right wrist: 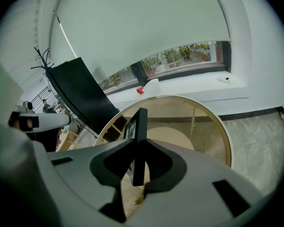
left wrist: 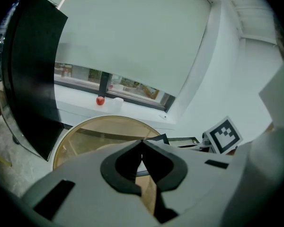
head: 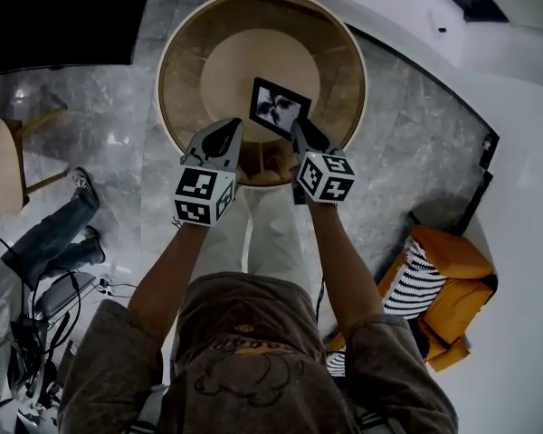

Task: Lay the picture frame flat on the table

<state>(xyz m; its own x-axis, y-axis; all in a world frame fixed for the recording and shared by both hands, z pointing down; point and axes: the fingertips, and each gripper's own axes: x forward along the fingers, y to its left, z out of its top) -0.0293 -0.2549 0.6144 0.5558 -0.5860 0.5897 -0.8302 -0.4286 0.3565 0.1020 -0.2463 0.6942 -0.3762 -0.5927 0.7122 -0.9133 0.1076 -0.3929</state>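
The picture frame [head: 279, 108], black with a black-and-white photo, stands tilted above the round glass table [head: 176, 52]. My right gripper [head: 300, 134] is shut on the frame's lower right edge. In the right gripper view the frame [right wrist: 139, 141] shows edge-on as a thin black bar pinched between the jaws, over the table [right wrist: 203, 112]. My left gripper [head: 228, 134] hovers just left of the frame's lower corner, shut with nothing in it. In the left gripper view its tips [left wrist: 142, 142] meet, and the frame's corner [left wrist: 162, 137] shows just to their right.
The table has a wooden rim and a lower wooden shelf. A black panel [left wrist: 33, 79] leans to its left. A small red thing [right wrist: 139, 90] sits on the windowsill. An orange chair with a striped cushion [head: 434, 287] is at right. Another person's legs [head: 54, 233] and cables lie at left.
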